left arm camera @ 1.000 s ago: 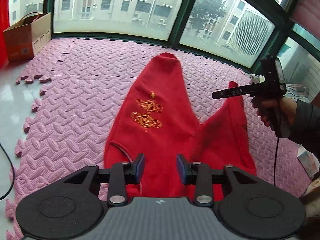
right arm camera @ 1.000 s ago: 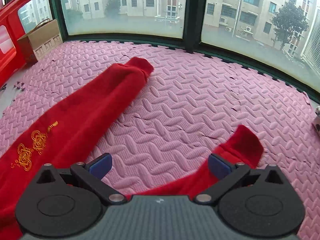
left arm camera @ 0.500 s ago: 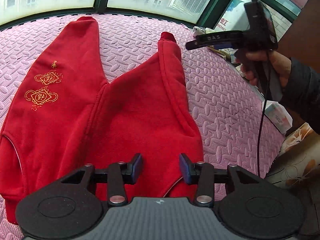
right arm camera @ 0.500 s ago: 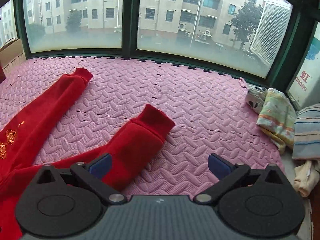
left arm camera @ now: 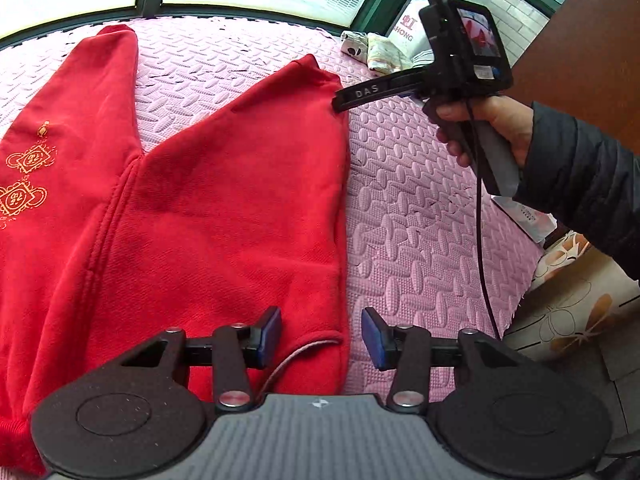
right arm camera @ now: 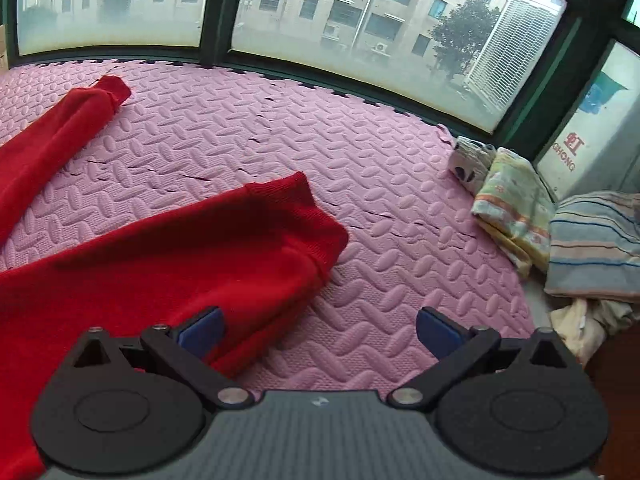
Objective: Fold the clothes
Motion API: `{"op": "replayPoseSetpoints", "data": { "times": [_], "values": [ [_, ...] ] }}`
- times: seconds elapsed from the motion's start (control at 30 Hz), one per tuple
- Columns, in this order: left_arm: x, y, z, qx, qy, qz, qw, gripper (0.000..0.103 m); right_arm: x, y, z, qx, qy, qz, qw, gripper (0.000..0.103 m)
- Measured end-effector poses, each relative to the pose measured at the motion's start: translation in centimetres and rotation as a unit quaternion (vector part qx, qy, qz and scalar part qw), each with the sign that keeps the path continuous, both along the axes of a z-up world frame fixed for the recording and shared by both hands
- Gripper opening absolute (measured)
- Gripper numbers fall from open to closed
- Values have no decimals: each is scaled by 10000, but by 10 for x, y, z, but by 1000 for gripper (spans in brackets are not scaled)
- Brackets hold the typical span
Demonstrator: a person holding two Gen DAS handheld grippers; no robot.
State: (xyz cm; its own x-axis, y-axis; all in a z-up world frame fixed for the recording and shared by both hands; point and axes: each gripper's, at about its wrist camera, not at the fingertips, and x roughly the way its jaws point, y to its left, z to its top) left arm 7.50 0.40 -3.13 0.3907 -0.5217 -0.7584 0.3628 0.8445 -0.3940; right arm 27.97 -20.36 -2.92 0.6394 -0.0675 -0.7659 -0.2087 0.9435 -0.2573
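Observation:
Red trousers (left arm camera: 224, 208) with gold embroidery (left arm camera: 24, 176) lie flat on the pink foam mat (left arm camera: 400, 240), legs pointing away. My left gripper (left arm camera: 321, 334) is open, low over the waistband's right corner; nothing is between its fingers. In the left wrist view the right gripper (left arm camera: 340, 100) is held by a hand (left arm camera: 492, 128), with its tip over the cuff of the right leg. In the right wrist view that cuff (right arm camera: 308, 216) lies just ahead, and my right gripper (right arm camera: 318, 330) is wide open, its left finger over the red cloth.
Folded striped and patterned cloths (right arm camera: 560, 232) are piled at the mat's right edge below the windows (right arm camera: 320, 8). A floral cushion or cloth (left arm camera: 572, 300) sits at the right in the left wrist view. A black cable (left arm camera: 480, 240) hangs from the right gripper.
Both grippers have shifted to the right along the trousers. The left one now sits over the waistband's right corner, and the right one has come closer to the right leg's cuff.

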Motion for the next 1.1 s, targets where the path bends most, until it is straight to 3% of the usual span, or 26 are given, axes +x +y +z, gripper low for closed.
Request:
{"op": "replayPoseSetpoints", "data": {
  "times": [0.17,0.33,0.4,0.47,0.5,0.6,0.7,0.97,1.07,1.1],
  "values": [
    [-1,3,5,21,-99,-75,9999,48,3,-26,4,1055,252,-129,9940,101],
    [-7,9,1,185,-55,-114,9997,46,18,-21,-10,1375,375,-258,9895,81],
    [-8,8,0,215,-73,-172,9996,45,23,-19,-16,1502,424,-309,9873,57],
    [-7,6,-2,202,-66,-204,9996,40,29,-17,-21,1626,464,-356,9850,47],
    [-5,5,-3,173,-49,-217,9996,34,31,-16,-21,1675,447,-357,9842,32],
    [2,0,-5,63,-9,-277,9996,24,39,-13,-18,1683,279,-414,9845,18],
    [11,-7,-10,-133,68,-321,9994,14,49,-9,-18,1631,252,-389,9855,13],
    [58,-39,-19,-624,252,-253,9974,10,92,-2,-14,1338,-45,-307,9905,9],
    [70,-47,-16,-729,242,-226,9968,10,111,-3,-19,1262,66,-356,9913,13],
    [69,-44,-12,-752,181,-207,9968,12,110,-3,-19,1229,31,-329,9919,20]
  ]
}}
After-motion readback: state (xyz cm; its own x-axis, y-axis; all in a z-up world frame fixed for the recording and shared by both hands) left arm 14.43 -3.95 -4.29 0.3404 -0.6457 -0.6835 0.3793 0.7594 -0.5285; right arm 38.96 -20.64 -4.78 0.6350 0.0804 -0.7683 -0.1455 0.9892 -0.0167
